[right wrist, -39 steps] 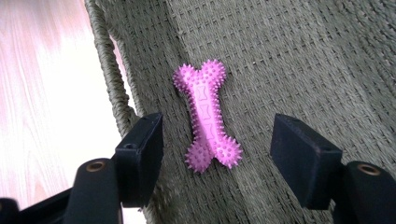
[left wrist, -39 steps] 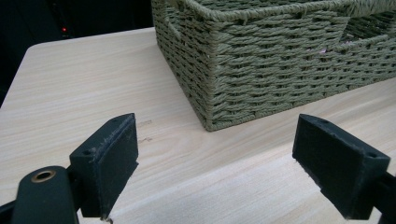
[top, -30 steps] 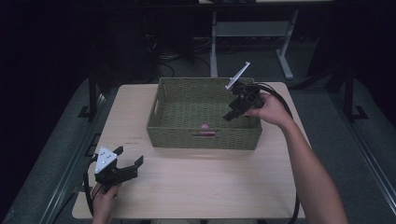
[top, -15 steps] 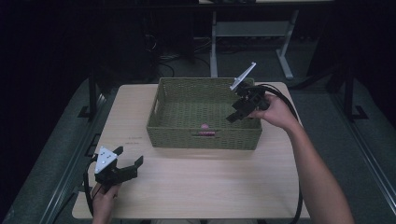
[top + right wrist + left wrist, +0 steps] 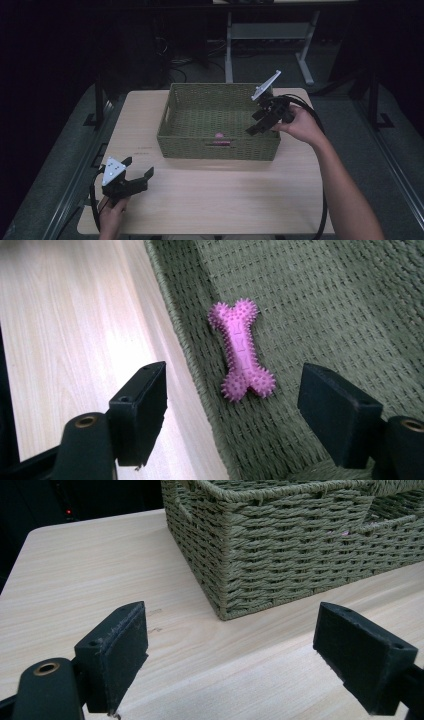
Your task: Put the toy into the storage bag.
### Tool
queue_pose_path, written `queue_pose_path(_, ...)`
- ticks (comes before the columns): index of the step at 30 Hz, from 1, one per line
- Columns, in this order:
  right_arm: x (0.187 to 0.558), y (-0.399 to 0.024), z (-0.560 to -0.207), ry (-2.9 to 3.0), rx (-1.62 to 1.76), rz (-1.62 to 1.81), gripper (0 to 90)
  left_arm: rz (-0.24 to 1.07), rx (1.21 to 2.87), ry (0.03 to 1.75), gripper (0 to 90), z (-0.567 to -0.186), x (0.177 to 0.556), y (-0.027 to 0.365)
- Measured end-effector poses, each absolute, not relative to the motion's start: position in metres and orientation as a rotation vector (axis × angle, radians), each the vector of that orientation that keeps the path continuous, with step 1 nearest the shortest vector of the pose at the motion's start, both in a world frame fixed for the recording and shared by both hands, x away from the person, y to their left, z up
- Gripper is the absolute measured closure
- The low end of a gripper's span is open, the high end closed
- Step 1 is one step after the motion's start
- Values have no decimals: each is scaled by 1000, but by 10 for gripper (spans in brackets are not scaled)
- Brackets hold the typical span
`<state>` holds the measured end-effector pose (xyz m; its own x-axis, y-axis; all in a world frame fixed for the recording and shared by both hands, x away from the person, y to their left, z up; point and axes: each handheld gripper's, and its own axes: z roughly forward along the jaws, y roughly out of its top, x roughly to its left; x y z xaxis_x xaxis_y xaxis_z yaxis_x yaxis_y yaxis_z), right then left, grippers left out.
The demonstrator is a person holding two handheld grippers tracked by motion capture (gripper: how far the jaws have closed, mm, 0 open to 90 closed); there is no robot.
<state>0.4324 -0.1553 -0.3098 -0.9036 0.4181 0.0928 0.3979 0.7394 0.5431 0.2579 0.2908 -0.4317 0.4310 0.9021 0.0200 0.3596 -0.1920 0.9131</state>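
Lying on the floor of our green woven basket (image 5: 218, 148), near its front wall, is a spiky pink rubber bone (image 5: 242, 350) — long way pointing away from our right gripper (image 5: 245, 415), just above it, jaws wide apart. Our left gripper (image 5: 137, 172) waits far off, open too.

A pale wooden table (image 5: 210, 200) is carrying a green woven basket (image 5: 218, 147), which is sitting directly on the tabletop toward twelve o'clock of its middle, its near wall facing six o'clock.

No readable text anywhere; perhaps faint embossed marks along the pink bone toy (image 5: 242, 349)
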Motion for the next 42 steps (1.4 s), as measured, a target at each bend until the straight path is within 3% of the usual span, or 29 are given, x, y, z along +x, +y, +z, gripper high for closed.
queue_pose_path(42, 380, -177, -327, 2867, 643, 967, 242, 736, 1759, 1092, 138, -432, 257, 290)
